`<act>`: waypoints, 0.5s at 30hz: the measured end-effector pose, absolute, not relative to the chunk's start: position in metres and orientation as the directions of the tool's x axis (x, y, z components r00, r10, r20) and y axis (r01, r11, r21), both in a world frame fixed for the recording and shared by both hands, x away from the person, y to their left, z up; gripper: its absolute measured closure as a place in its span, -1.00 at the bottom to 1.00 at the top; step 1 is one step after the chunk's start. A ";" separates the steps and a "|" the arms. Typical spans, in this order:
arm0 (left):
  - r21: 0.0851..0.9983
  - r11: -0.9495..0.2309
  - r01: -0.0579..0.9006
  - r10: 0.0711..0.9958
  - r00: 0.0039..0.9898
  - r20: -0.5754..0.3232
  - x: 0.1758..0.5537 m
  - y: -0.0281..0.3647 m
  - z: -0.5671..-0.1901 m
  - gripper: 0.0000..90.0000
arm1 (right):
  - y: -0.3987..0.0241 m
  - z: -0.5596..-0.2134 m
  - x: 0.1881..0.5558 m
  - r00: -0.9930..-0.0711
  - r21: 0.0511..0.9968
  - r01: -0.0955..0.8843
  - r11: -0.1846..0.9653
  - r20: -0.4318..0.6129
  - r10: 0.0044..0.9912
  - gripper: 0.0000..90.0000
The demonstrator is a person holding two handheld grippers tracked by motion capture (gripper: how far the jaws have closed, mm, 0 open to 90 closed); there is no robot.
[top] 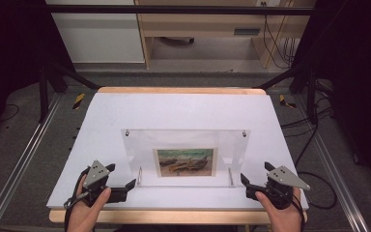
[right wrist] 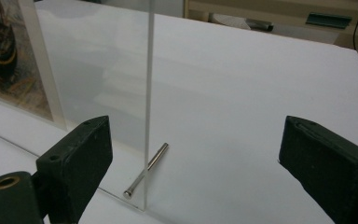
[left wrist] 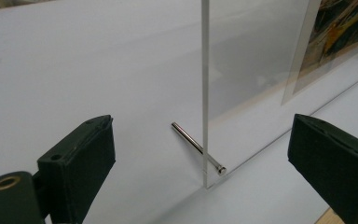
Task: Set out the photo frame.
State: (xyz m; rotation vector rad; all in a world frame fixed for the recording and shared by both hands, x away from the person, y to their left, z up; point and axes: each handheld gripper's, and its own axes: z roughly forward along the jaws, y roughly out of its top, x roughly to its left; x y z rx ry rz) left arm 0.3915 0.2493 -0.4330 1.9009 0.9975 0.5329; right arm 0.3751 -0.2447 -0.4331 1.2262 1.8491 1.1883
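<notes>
The left claw [top: 131,185] stands wide open and holds nothing. In the left gripper view its two black jaws are spread far apart, with the near edge of the clear picture frame [left wrist: 206,88] standing between them but touching neither. The left hand [top: 88,208] grips the tool from below at about 7 o'clock on the white counter [top: 183,108], with the claw aimed toward 3 o'clock at the frame's left end.

The right claw [top: 244,182] is likewise fully spread and empty. In the right gripper view the frame's other edge [right wrist: 148,93] rises between its jaws, clear of both. The right hand [top: 282,210] sits at about 5 o'clock, with the claw aimed toward 9 o'clock at the frame's right end.

The picture frame [top: 186,157] stands upright near the counter's middle, slightly toward the person, propped on thin metal pins [left wrist: 196,148] that run through its lower corners and rest on the counter. A small painting of boats [top: 185,162] shows in its middle.
</notes>
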 end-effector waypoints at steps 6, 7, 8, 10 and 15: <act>0.861 -0.282 0.424 0.828 0.561 -0.005 0.393 0.261 -0.432 -0.78 | -0.256 -0.434 0.373 -0.340 0.916 0.377 0.138 -0.002 0.940 -0.72; 0.860 -0.283 0.424 0.832 0.555 -0.001 0.394 0.263 -0.432 -0.77 | -0.258 -0.434 0.373 -0.331 0.916 0.378 0.134 -0.001 0.944 -0.71; 0.861 -0.281 0.424 0.836 0.549 0.003 0.395 0.266 -0.432 -0.77 | -0.260 -0.435 0.373 -0.323 0.916 0.380 0.130 0.000 0.946 -0.70; 0.859 -0.276 0.430 0.844 0.536 0.003 0.396 0.269 -0.432 -0.76 | -0.262 -0.436 0.374 -0.309 0.917 0.380 0.123 0.001 0.951 -0.69; 0.851 -0.287 0.440 0.865 0.501 0.033 0.400 0.278 -0.435 -0.76 | -0.266 -0.436 0.375 -0.279 0.915 0.386 0.117 -0.005 0.960 -0.67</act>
